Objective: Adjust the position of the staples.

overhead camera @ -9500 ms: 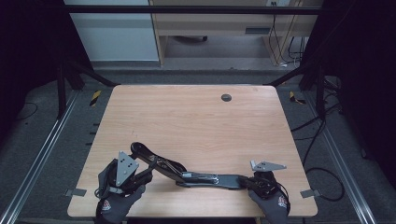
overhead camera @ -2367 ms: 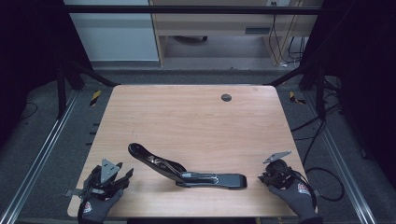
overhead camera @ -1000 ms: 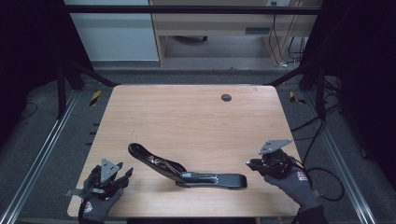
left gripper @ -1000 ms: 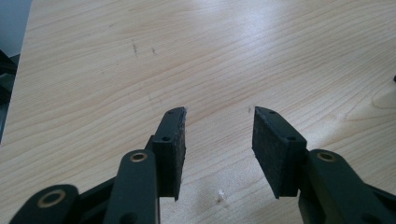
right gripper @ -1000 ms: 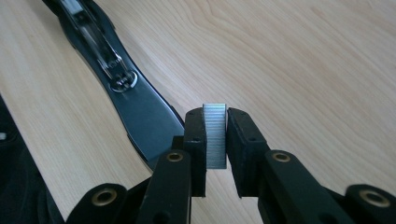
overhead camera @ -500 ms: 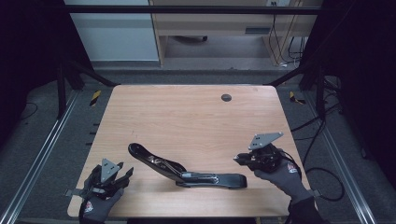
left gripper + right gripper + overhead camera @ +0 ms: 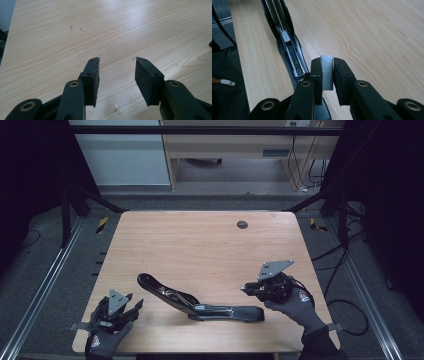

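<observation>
Above the near end of the opened stapler (image 7: pixel 200 302), my right gripper (image 7: pixel 327 71) pinches a strip of staples (image 7: pixel 327 72) between its pads; the strip's lower end is hidden behind them. Left of the stapler, well apart from it, my left gripper (image 7: pixel 117 75) rests with jaws apart over bare table (image 7: pixel 200 245), holding nothing.

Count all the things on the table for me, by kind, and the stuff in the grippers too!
Stapler, lying open on the table: 1
Strip of staples, held in the right gripper: 1
Grippers, with the left gripper empty: 2
Total: 4
</observation>
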{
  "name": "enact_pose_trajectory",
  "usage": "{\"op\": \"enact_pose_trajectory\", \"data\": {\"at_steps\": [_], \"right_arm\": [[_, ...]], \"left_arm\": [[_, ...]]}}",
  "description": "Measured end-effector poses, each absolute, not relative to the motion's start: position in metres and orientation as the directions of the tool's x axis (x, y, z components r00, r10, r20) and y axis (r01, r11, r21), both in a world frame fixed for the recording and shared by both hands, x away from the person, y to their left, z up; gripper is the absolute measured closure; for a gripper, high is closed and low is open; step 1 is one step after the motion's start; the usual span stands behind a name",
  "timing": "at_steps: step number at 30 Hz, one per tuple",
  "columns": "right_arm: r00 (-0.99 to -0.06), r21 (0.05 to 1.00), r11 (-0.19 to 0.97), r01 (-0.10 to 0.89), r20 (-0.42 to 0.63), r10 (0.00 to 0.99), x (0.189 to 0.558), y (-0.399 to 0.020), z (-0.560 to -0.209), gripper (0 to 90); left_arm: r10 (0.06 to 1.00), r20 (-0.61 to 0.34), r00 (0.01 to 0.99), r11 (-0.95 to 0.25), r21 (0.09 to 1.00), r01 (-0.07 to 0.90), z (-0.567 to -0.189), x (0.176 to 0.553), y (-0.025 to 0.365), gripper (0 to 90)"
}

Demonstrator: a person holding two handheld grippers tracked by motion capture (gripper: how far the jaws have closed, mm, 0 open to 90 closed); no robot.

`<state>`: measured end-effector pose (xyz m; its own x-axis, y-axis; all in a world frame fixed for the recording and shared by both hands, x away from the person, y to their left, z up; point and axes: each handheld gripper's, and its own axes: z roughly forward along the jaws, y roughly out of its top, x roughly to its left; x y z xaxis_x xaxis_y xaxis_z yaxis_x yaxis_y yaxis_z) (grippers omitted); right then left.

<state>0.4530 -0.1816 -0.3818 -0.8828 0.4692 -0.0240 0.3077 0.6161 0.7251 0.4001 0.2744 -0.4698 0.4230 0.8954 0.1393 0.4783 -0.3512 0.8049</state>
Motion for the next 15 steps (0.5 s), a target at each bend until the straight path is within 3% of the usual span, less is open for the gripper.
{"op": "enact_pose_trajectory", "data": {"at_steps": [15], "right_arm": [[-0.915,0.721,0.642,0.262,-0.027,0.404,0.459,-0.164,-0.382,78.5]], "left_arm": [[0.895,0.137,0.425,-0.35,0.806,0.477,-0.47,0.401,0.274,55.0]]}}
